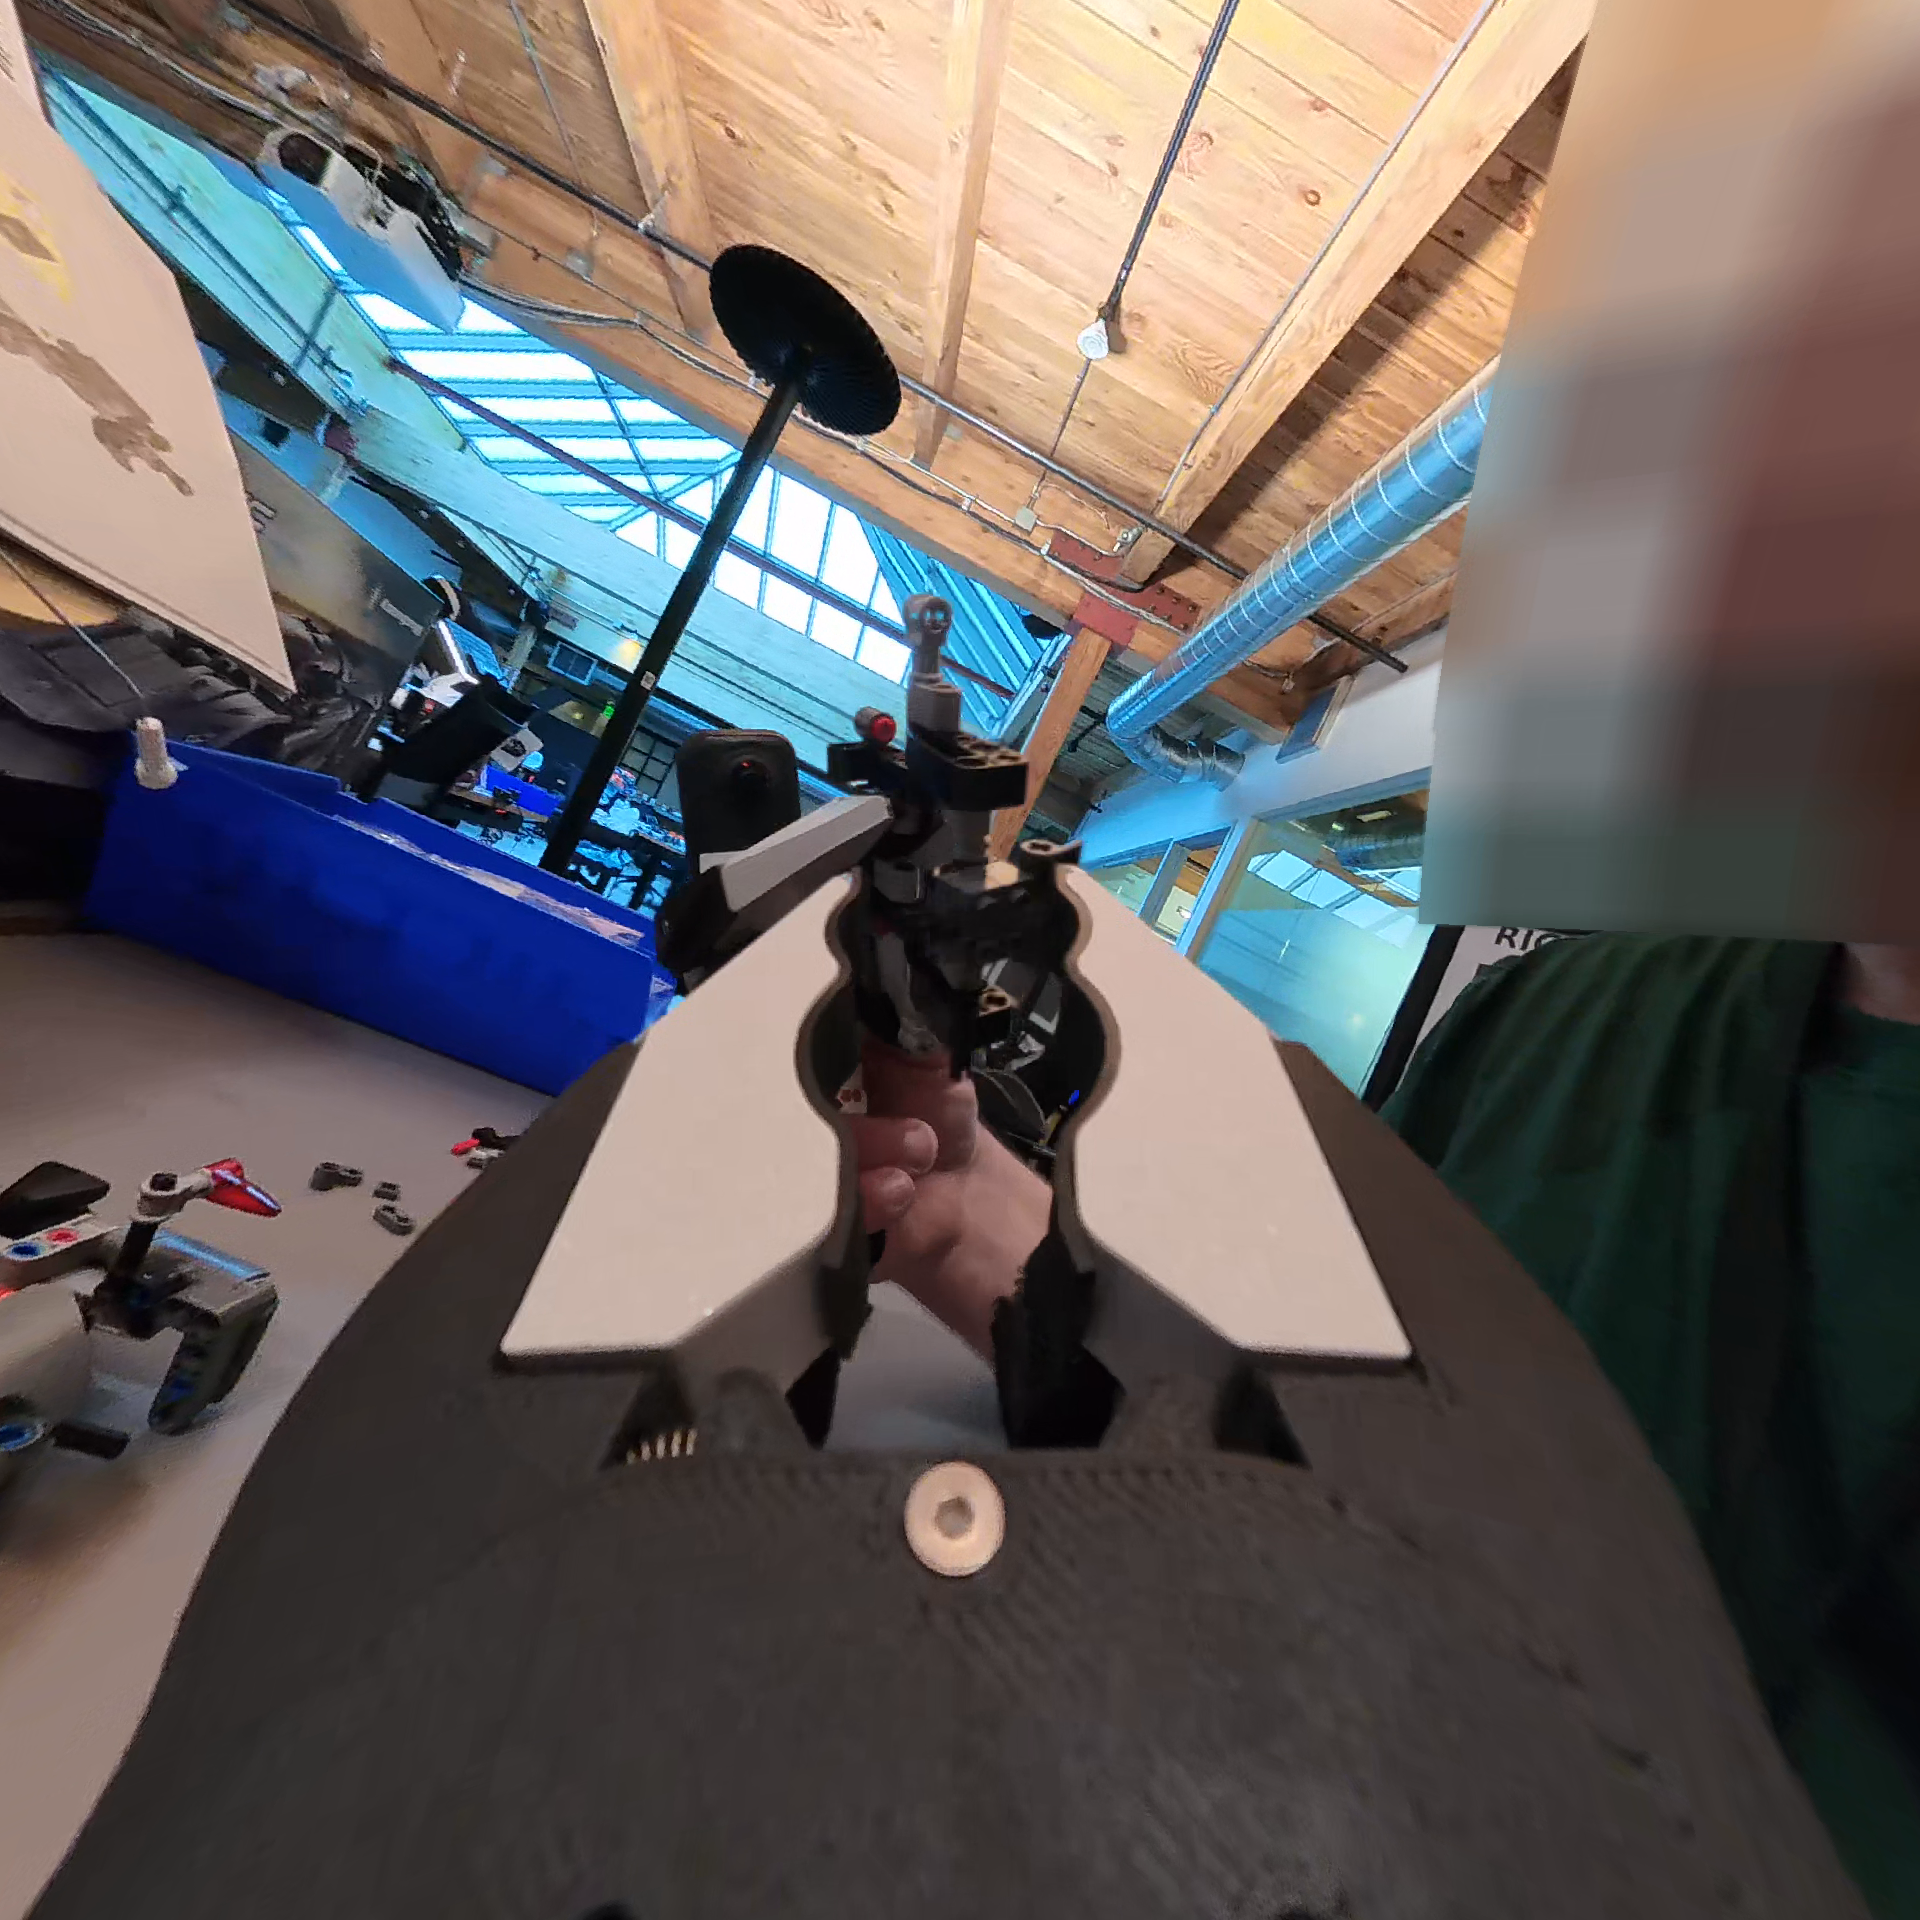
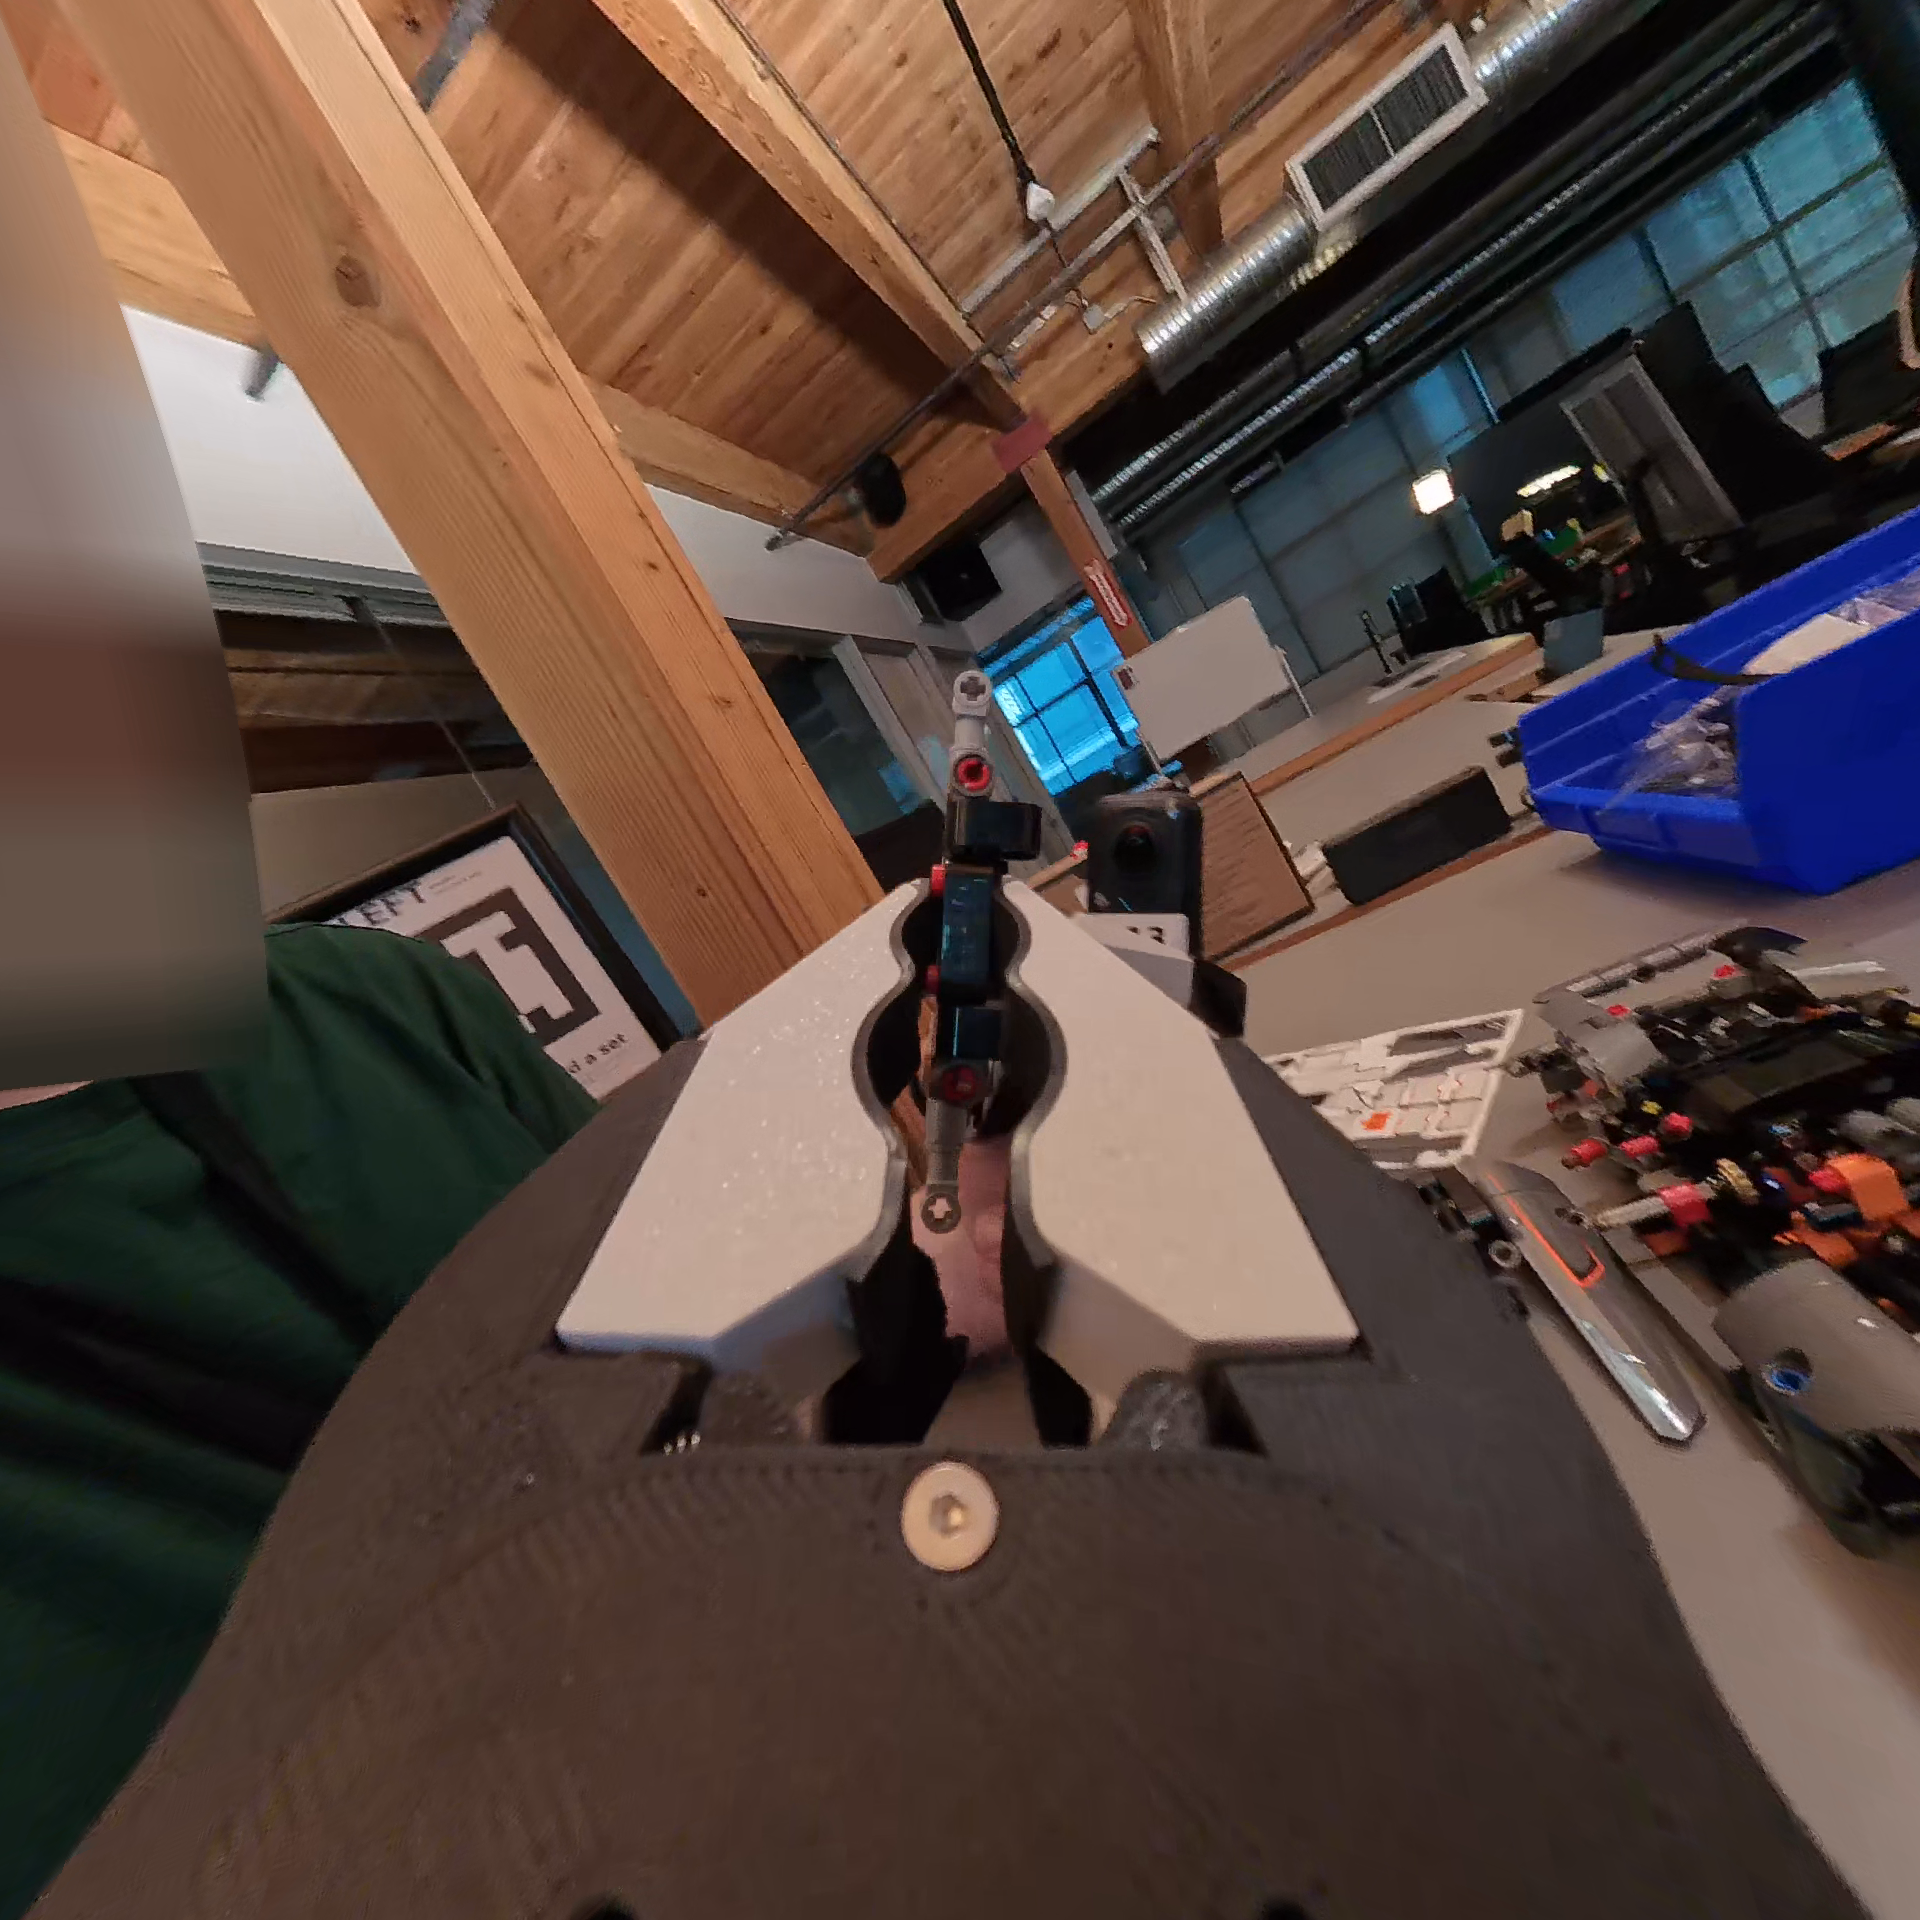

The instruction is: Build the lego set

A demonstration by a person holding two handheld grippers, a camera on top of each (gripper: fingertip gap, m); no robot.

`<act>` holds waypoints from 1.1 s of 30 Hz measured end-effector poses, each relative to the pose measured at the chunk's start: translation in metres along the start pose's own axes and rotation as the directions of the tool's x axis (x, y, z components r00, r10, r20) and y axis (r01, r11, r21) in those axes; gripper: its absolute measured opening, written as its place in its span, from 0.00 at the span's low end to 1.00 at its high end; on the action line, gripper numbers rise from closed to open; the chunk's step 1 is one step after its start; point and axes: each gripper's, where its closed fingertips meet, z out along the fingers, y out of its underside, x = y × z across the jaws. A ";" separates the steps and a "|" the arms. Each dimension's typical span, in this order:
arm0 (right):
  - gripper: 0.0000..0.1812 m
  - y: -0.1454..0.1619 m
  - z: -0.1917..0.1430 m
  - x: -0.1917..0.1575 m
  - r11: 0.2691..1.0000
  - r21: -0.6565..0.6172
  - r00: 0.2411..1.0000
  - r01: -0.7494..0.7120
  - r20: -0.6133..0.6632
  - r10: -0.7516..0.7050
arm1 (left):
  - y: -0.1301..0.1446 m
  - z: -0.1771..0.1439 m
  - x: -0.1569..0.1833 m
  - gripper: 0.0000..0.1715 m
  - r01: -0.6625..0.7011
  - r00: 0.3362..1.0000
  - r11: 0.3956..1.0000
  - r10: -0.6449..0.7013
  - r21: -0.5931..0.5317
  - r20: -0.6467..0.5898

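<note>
Grey-and-black subassembly (image 2: 966, 935) is sitting raised above the table (image 1: 208, 1049), with the right gripper (image 2: 961, 914) clenching it and the left gripper (image 1: 951, 894) closing on its other side, also gripping it, both held up in front of the person. Beside the table's blue bin (image 2: 1766, 758), the large car chassis (image 2: 1745, 1101) is lying well built up, while a smaller module (image 1: 156, 1288) and loose pieces (image 1: 364, 1190) are waiting nearby. Judging from this, the build is sitting mid-way: subassembly still needing mounting, loose parts remaining.
</note>
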 end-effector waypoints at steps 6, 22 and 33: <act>0.04 0.012 0.004 0.012 0.997 -0.071 0.995 0.040 -0.092 -0.047 | 0.007 0.003 -0.002 0.13 -0.030 0.999 0.999 0.031 -0.040 0.024; 0.05 0.014 0.006 0.027 0.909 -0.247 0.851 0.334 -0.335 -0.404 | 0.003 -0.007 -0.032 0.11 -0.080 0.969 0.996 0.085 -0.034 0.232; 0.05 0.018 0.006 0.030 0.879 -0.300 0.814 0.371 -0.349 -0.463 | -0.005 -0.012 -0.036 0.11 -0.121 0.952 0.993 0.117 -0.003 0.283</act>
